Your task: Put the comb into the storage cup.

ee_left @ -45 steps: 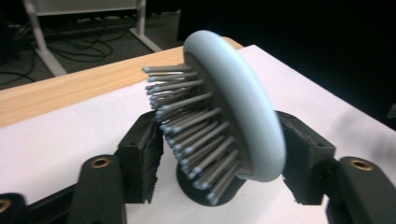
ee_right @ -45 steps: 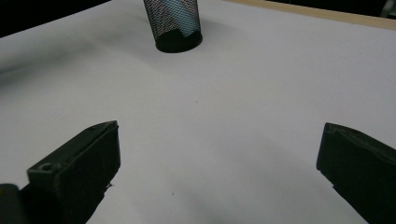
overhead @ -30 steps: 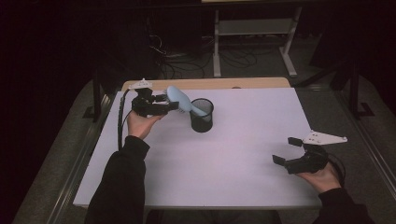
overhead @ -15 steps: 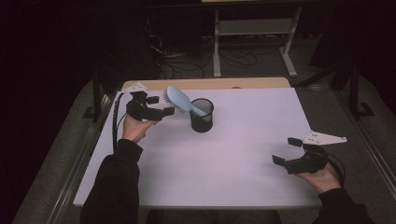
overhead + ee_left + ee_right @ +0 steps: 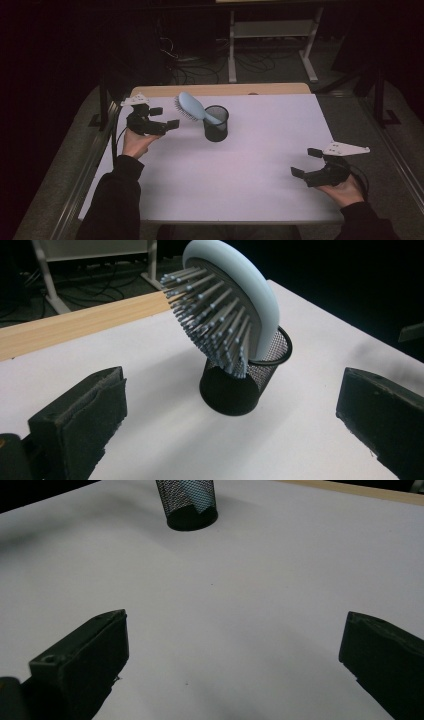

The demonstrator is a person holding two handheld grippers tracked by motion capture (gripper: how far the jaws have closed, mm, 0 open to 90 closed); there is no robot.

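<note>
Left gripper (image 5: 162, 117) held up at far-left part of the white table (image 5: 260, 165), palm under it, dark sleeve coming in from the bottom edge — jaws pointing toward the cup, spread wide after just opening, nothing between them. In left gripper view, black padded jaws wide apart at both lower corners, hairbrush and cup framed in the gap, not touched.

Pale blue hairbrush (image 5: 192, 108) standing handle-down in the black mesh pen cup (image 5: 216, 123), head tilted out over the rim toward the left gripper, bristles facing down and left. Brush head just beside the left jaws, apart from them. Cup upright on the far middle of the table, slightly left of centre.

Right gripper (image 5: 307, 162) resting low at near-right corner of the table, hand under and behind it, grey three-cornered plate (image 5: 346, 148) on top, jaws released wide, nothing gripped, aimed across the table toward the cup. Well apart from cup and brush. In right gripper view, bare white surface between the jaws, mesh cup at top with pale blue handle visible through the mesh.

Wooden strip (image 5: 220, 90) along far table edge. Beyond it — dark floor, cables (image 5: 200, 67), white metal stand (image 5: 270, 30). Open tabletop between either gripper and the cup.
</note>
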